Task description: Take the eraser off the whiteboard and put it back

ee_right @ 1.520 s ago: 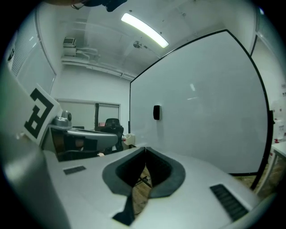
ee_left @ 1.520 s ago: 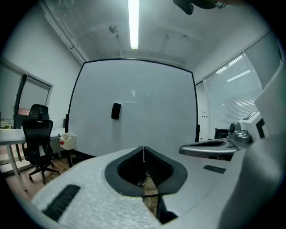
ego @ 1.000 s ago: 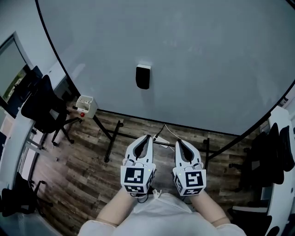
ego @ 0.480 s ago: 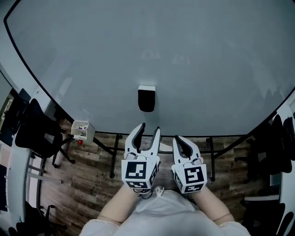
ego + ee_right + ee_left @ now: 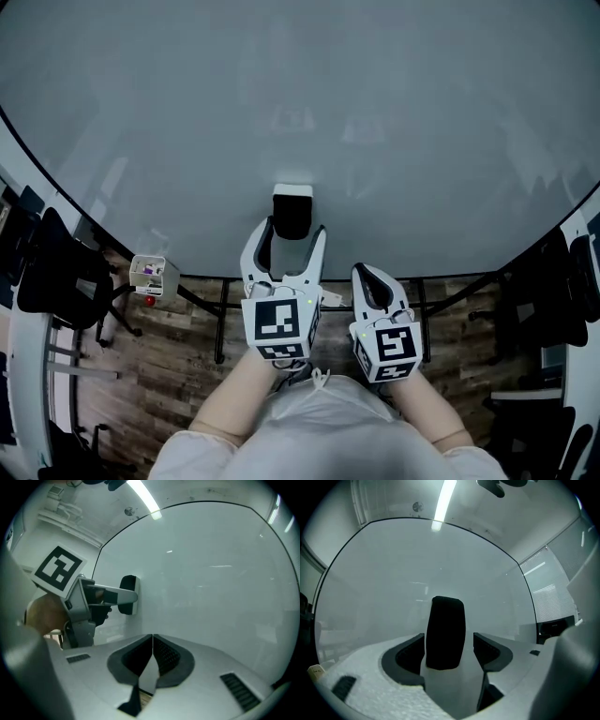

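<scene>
On whiteboard [image 5: 422, 112]: one eraser [image 5: 292, 212] between just-opening jaws, left tool [image 5: 292, 229].

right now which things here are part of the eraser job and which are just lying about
Part of the job:
- black block eraser with a white back, on the big white whiteboard
- left gripper, jaws just been opening, eraser between them, not gripped

Just lying about:
- small white box on the board's stand
- black office chairs
- right gripper, shut, idle

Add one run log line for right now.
phase: pre-grasp | left gripper: fingers just opened, eraser between them, unclamped | right gripper: shut, empty | eraser: on whiteboard
</scene>
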Demonstrator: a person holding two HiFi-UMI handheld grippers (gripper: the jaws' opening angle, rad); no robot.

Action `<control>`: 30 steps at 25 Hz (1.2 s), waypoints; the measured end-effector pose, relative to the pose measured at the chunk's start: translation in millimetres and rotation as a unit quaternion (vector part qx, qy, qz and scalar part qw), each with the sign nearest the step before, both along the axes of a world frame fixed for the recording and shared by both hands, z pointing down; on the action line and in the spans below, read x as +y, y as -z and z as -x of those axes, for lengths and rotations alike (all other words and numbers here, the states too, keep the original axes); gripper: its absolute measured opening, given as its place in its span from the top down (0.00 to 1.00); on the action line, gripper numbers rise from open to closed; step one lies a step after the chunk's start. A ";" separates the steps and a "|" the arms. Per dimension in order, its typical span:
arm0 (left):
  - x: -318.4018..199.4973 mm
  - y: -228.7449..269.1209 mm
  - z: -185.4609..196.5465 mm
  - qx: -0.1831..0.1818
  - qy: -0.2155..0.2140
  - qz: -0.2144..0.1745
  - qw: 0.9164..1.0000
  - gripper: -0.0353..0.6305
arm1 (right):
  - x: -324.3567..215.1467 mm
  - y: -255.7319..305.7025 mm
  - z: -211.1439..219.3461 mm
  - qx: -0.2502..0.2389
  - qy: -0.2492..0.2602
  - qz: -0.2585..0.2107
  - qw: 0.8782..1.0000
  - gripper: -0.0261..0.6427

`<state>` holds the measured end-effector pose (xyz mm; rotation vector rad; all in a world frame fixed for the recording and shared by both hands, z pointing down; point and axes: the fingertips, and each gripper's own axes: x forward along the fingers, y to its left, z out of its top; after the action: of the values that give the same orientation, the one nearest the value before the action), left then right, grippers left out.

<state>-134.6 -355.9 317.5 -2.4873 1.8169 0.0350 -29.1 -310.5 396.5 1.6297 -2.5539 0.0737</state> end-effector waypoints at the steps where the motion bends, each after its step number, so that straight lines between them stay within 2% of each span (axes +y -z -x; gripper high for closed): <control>1: -3.9 1.4 -1.6 -0.001 -0.001 0.001 1.000 0.48 | -2.1 0.0 -1.5 0.001 -0.001 0.001 1.000 0.92; 4: -12.1 3.4 -4.2 0.004 0.003 0.003 1.000 0.48 | -6.9 1.3 -6.3 0.001 -0.006 0.000 1.000 0.92; 11: -18.2 1.8 3.9 -0.022 0.044 -0.011 0.999 0.48 | -10.8 -9.9 -11.6 0.004 -0.012 0.017 1.000 0.92; 14: -18.2 2.0 7.0 -0.023 0.054 -0.017 0.998 0.53 | -9.1 -12.6 -11.5 0.002 -0.012 0.021 1.000 0.92; 23: -11.3 3.3 7.1 -0.032 0.036 -0.010 0.999 0.55 | 1.9 -17.9 -6.8 0.005 -0.007 0.028 1.000 0.92; 30: 16.7 1.4 18.4 -0.010 0.032 -0.016 0.999 0.55 | 14.9 -20.3 0.1 0.005 0.000 0.031 0.999 0.92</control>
<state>-153.0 -339.2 316.1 -2.3971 1.8723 0.0376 -29.2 -295.6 416.7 1.6033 -2.5183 0.1445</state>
